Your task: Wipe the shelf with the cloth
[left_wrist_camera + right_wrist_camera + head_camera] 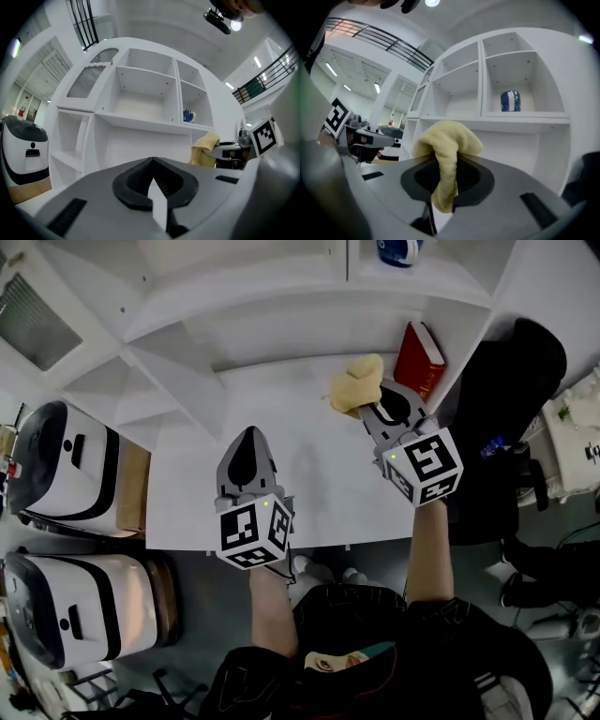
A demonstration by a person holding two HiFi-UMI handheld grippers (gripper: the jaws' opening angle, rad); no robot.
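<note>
Nearest us, the left gripper (249, 442) hovered over the front middle of the shelf (309, 488), fingers clenched on nothing, as its own view (153, 164) confirmed. Off past the shelf's left edge and lower down, two white-and-black appliances (61, 470) sat side by side, with no brand we could read.

Further in, towards the back right corner, the right gripper (375, 407) had its fingers clamped on the yellow cloth (356, 385). In its own view (443, 164) only a narrow fold ran down between the fingers while the rest bunched loosely above them (447, 136). We could not tell whether the cloth was touching the shelf.

Just right of the cloth, a red book (419, 360) leaned against the shelf's right wall. That was our worry. A wipe swung that way could catch the book and tip it. With so thin a fold pinched, we also judged that pressing down and dragging could pull the cloth free.

Furthest off, in a compartment above, stood a blue-and-white cup (510, 101), its print too small to read. The only bold marks were the square markers on the gripper cubes, patterns rather than words.
</note>
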